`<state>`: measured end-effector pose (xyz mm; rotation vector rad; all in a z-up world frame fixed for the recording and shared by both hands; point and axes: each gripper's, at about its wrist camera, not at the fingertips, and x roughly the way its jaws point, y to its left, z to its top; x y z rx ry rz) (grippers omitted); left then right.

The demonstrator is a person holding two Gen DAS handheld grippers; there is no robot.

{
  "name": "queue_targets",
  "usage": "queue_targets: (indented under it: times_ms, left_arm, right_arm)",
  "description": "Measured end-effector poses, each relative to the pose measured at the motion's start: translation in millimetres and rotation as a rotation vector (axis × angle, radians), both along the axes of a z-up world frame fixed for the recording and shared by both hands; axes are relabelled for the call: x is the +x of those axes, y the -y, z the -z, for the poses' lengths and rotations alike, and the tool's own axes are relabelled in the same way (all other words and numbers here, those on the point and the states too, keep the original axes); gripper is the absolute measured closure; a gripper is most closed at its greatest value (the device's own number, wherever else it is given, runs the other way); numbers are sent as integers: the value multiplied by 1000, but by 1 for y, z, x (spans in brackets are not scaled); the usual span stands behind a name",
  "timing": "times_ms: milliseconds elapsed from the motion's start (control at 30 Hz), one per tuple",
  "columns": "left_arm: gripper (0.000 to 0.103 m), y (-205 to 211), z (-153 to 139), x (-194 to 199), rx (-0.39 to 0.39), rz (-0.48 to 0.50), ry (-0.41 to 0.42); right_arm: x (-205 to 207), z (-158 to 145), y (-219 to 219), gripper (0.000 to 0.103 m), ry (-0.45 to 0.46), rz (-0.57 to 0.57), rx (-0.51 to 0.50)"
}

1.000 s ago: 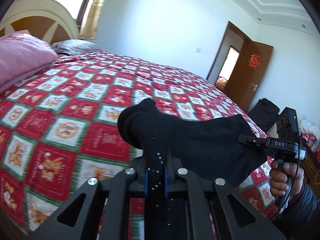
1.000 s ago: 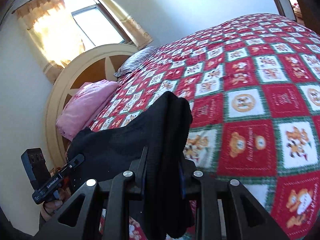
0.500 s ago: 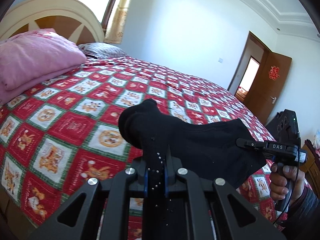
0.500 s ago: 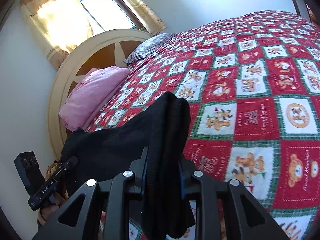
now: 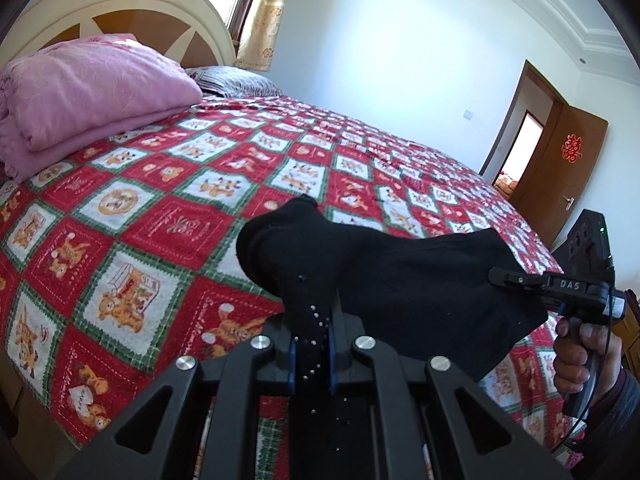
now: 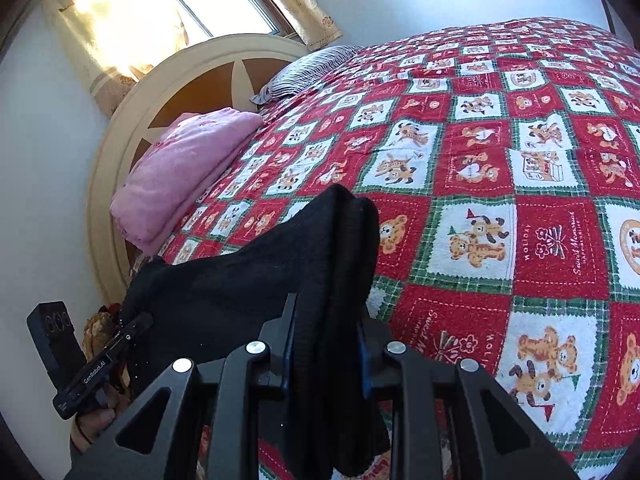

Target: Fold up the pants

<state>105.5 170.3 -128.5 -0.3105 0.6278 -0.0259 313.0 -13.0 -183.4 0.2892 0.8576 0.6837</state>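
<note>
Both grippers have swung toward the headboard, bringing the pink blanket closer. Left gripper and right gripper each clamp the black pants, stretched between them above the quilt. Keeping both ends level and taut should let the cloth land flat.

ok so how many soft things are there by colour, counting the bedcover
black pants: 1
pink folded blanket: 1
striped grey pillow: 1
red, white and green checked bedcover: 1
total: 4
</note>
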Motion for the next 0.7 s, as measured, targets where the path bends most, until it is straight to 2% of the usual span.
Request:
queue_targets:
  times_ms: [133,333,400,533,600,700]
  left_arm:
    - [86,2,11,2,38,-13,-38]
    - [62,-2,28,5,74,-56,-84]
    - [48,-6,35,6,68,-70,-101]
    - [43,-8,40,3,62,-86,-103]
    - [38,-7,38,-1,73,-104,-100]
    - [38,-10,32,-11,78,-136,-94]
  right_arm:
    - [5,9,0,77,-24,5,-13]
    - [18,29,1,74,-82,41,-68]
    - [22,36,4,67,-111,45,-61]
    - [26,43,11,63,-132,53,-41]
    - [24,42,13,52,-125,67,-56]
    - [20,34,26,47,-106,133,-59]
